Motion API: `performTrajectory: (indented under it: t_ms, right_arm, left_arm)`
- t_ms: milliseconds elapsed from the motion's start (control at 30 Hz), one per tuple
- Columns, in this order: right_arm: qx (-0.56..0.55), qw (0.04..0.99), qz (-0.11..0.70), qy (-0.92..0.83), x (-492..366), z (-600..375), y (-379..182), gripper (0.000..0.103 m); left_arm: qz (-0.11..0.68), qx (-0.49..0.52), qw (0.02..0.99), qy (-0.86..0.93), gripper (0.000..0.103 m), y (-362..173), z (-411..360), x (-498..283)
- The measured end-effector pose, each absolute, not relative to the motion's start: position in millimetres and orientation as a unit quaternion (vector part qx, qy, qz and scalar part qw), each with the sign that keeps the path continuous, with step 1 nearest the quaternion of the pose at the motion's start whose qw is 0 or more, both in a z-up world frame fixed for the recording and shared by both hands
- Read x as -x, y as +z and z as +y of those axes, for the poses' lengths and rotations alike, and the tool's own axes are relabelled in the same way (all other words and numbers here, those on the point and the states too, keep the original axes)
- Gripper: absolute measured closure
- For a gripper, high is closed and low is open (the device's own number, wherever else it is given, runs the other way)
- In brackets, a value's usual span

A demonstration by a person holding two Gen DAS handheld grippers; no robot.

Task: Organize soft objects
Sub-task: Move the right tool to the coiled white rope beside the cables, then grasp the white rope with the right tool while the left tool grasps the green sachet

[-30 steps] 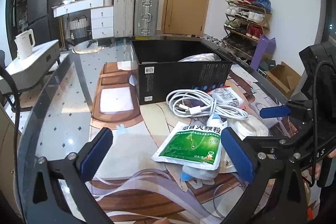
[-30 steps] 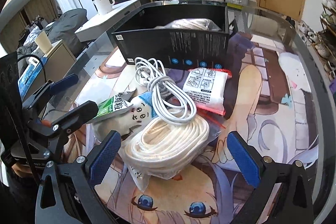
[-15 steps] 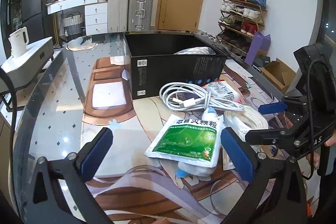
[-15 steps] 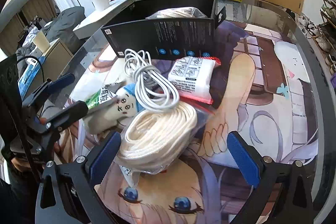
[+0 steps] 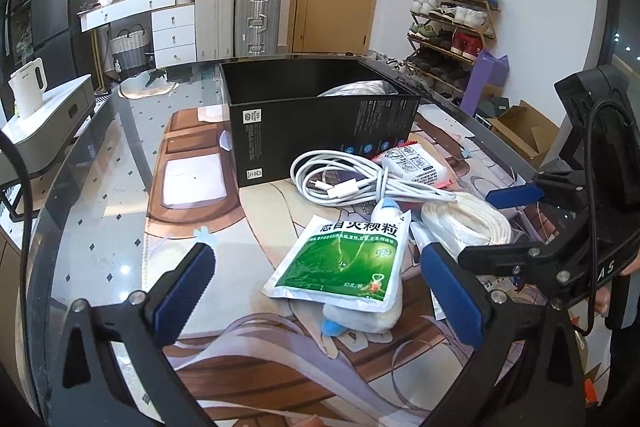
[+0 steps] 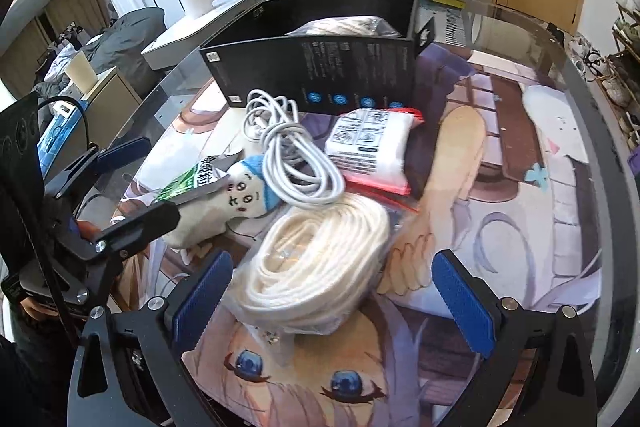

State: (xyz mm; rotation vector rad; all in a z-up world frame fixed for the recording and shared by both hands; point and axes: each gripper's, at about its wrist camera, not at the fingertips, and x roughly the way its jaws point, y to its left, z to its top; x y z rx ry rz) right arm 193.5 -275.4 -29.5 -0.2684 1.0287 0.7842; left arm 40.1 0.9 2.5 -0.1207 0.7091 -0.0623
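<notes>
A green medicine pouch [image 5: 344,261] lies on a small white plush [image 6: 236,201] between the open fingers of my left gripper [image 5: 320,291]. A bagged coil of white rope [image 6: 320,259] lies between the open fingers of my right gripper [image 6: 332,299], also in the left wrist view [image 5: 468,223]. A white charging cable [image 5: 348,183] and a white packet with red edge [image 6: 370,147] lie in front of the open black box [image 5: 320,123], which holds a bagged item [image 5: 360,89].
The objects sit on a printed mat [image 6: 500,187] on a round glass table [image 5: 92,195]. The right gripper appears at the right of the left wrist view [image 5: 516,195]. Suitcases, a dresser and a shoe rack stand behind.
Both grippers have moved closer to the pile and lower; the rope coil now sits between my right fingers, the pouch between my left fingers. Nothing has been grasped.
</notes>
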Motion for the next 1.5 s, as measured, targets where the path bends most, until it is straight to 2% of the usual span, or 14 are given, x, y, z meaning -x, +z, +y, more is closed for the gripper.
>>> performTrajectory:
  t_ms: [67,100,133,200,533,1000,1133,1333,1500]
  right_arm:
    - [0.127,0.791,0.476,0.362,-192.1,-271.6,-30.5,0.002]
    - [0.128,0.791,0.476,0.362,-192.0,-270.5,-31.2,0.006]
    - [0.128,0.791,0.477,0.361,-192.7,-269.5,-32.4,0.017]
    - [0.128,0.790,0.480,0.360,-193.4,-268.1,-33.5,0.026]
    - [0.154,0.789,0.467,0.369,-186.9,-269.5,-28.9,0.042]
    - [0.168,0.793,0.446,0.380,-187.9,-291.9,-18.0,0.056]
    - [0.162,0.795,0.447,0.376,-192.0,-298.5,-17.7,0.057]
    - [0.161,0.794,0.449,0.378,-192.3,-300.4,-19.2,0.057]
    - [0.160,0.792,0.451,0.380,-192.3,-299.0,-21.0,0.057]
  left_arm:
    - [0.347,0.060,0.936,-0.030,0.000,2.1,0.8,-40.1]
    - [0.347,0.060,0.935,-0.029,0.000,1.7,0.7,-40.5]
    - [0.348,0.060,0.935,-0.029,0.000,1.3,0.5,-40.9]
    - [0.349,0.058,0.935,-0.027,0.000,1.0,-0.1,-41.5]
    - [0.358,0.050,0.932,-0.028,0.000,0.0,-4.9,-47.2]
    - [0.389,0.071,0.917,-0.042,0.000,-4.0,3.6,-63.5]
    - [0.401,0.076,0.911,-0.053,0.000,-9.2,1.4,-65.6]
    - [0.416,0.090,0.902,-0.075,0.004,-14.7,-0.5,-67.8]
    - [0.411,0.101,0.900,-0.103,0.012,-12.9,-2.2,-65.0]
